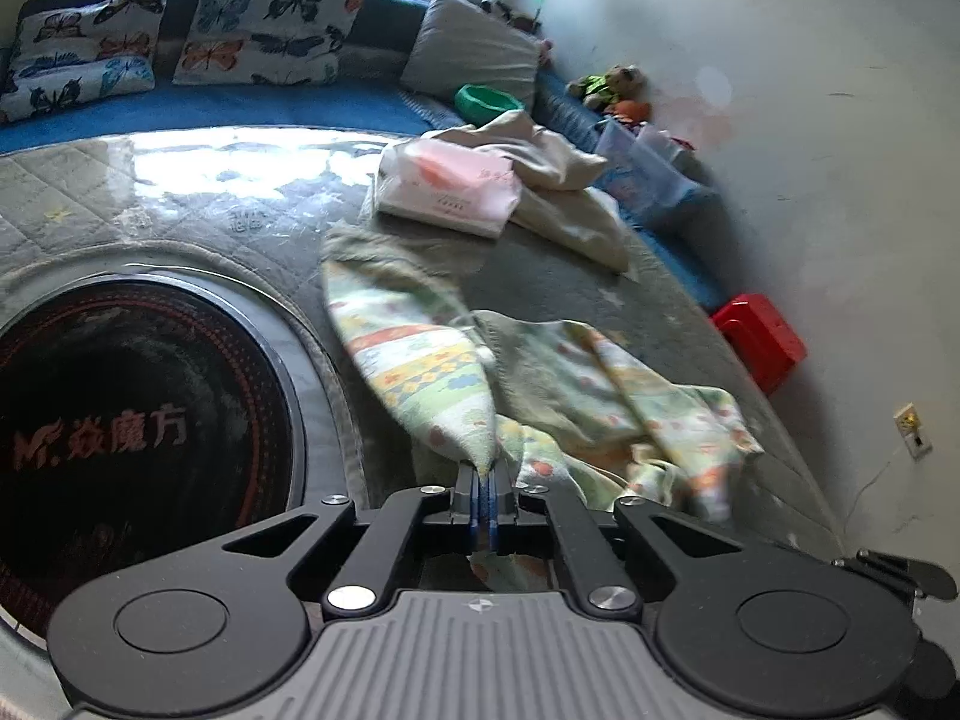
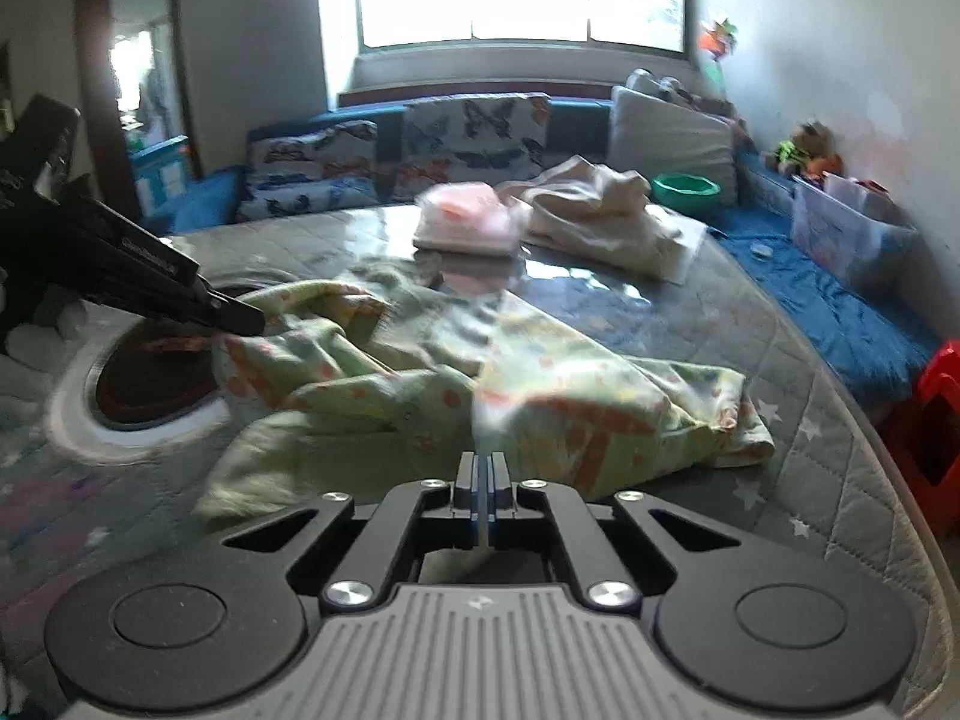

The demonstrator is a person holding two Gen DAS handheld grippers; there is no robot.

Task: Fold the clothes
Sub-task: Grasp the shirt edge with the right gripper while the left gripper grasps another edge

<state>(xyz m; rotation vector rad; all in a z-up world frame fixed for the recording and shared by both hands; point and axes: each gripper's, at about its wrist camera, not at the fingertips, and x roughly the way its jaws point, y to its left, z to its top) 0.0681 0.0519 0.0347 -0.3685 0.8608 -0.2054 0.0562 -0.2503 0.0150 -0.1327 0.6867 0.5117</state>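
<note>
A pale green printed garment (image 1: 540, 384) with orange and yellow patterns lies crumpled on the round quilted table (image 1: 180, 210). My left gripper (image 1: 485, 474) is shut on one edge of it, and the cloth rises taut from the closed jaws. In the right wrist view the same garment (image 2: 420, 372) spreads across the table. My right gripper (image 2: 482, 468) is shut on a thin edge of it. The left gripper (image 2: 234, 315) shows at the left of that view, clamped on the garment's far corner. The cloth is blurred.
A cream garment (image 1: 558, 180) and a pink-and-white plastic pack (image 1: 450, 180) lie further back on the table. A dark round heater plate (image 1: 120, 408) is set in its middle. Blue bench with butterfly cushions (image 1: 264, 30), green bowl (image 1: 486, 102), clear bins (image 2: 840, 228), red stool (image 1: 759, 339).
</note>
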